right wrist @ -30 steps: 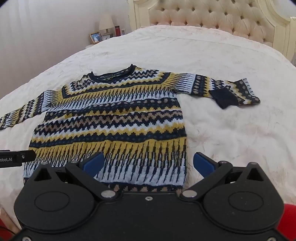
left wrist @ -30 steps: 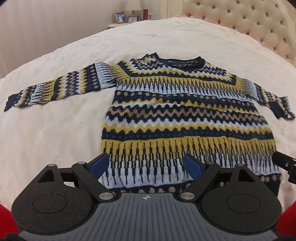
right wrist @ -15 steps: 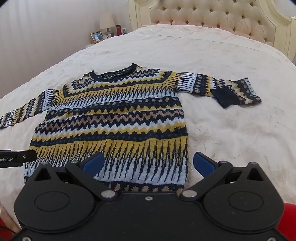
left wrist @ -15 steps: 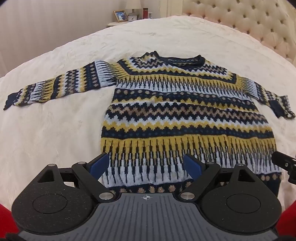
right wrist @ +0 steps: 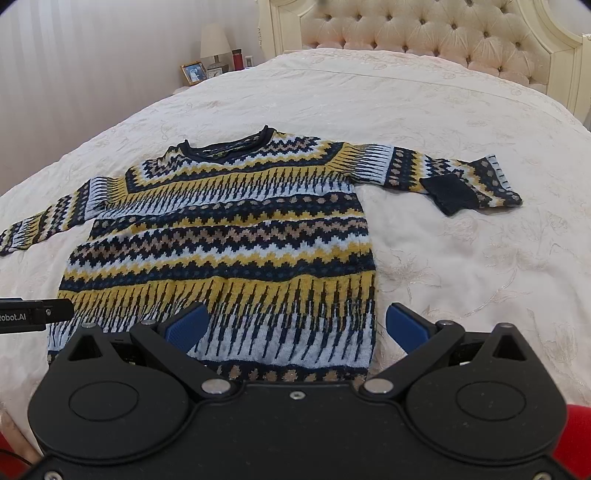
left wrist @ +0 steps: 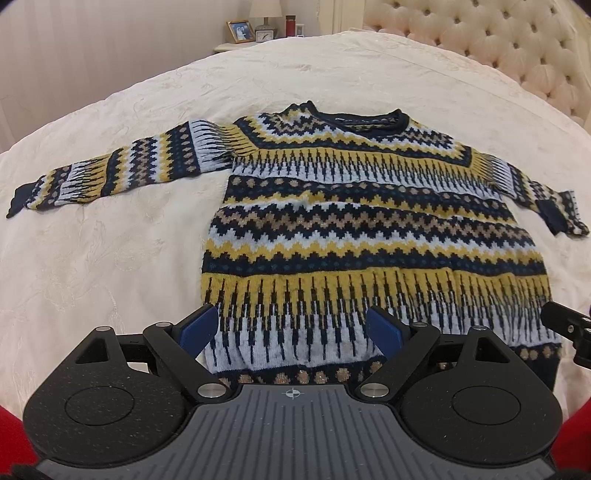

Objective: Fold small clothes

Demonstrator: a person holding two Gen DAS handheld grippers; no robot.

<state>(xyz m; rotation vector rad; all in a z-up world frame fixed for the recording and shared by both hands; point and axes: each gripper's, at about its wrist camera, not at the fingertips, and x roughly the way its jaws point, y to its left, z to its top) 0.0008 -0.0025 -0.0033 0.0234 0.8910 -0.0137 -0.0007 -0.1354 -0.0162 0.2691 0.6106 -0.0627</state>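
Observation:
A patterned sweater point(left wrist: 369, 229) in navy, yellow and pale blue lies flat, front up, on the bed, also seen in the right wrist view point(right wrist: 229, 236). Its left sleeve point(left wrist: 110, 173) stretches out straight. Its right sleeve point(right wrist: 454, 177) is folded back at the navy cuff. My left gripper point(left wrist: 291, 328) is open and empty above the hem's left part. My right gripper point(right wrist: 297, 325) is open and empty above the hem's right corner. Each gripper's tip shows at the edge of the other view.
The cream quilted bedspread point(right wrist: 461, 258) surrounds the sweater. A tufted headboard point(right wrist: 424, 33) stands at the far end. A nightstand with a lamp point(right wrist: 214, 44), a photo frame point(right wrist: 192, 72), a clock and a red bottle is at the back left.
Both grippers have drifted slightly back and up, so the sweater sits a little lower in view. Both stay open; the sweater has not moved.

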